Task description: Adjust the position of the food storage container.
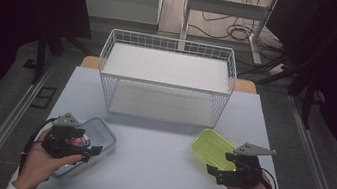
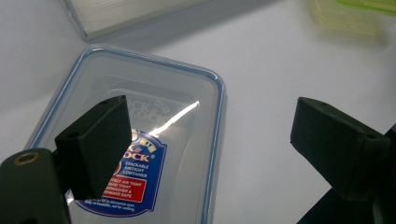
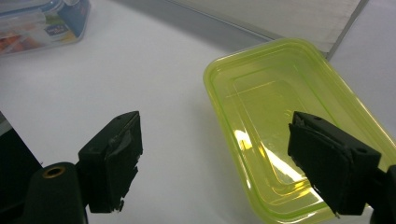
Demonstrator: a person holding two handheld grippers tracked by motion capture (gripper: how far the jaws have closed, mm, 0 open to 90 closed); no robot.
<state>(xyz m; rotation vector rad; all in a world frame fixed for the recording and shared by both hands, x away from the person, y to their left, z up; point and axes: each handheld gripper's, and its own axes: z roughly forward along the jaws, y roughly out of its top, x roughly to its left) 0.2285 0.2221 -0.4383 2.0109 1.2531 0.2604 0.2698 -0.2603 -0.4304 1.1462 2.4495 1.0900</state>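
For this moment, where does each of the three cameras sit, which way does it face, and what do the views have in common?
High view: above the person's side, looking forward and down on the table and wire rack; both hands show, with the left gripper and right gripper.
Left gripper view: rides the left gripper, looking down past its open jaws at the clear lidded container.
Right gripper view: rides the right gripper, looking down past its open jaws at the yellow-green tray.
Shared: both gripper views catch both containers and the rack's base.

My table, three things on it.
I saw a white wire rack at the back, a clear lidded container front left, a yellow-green tub front right.
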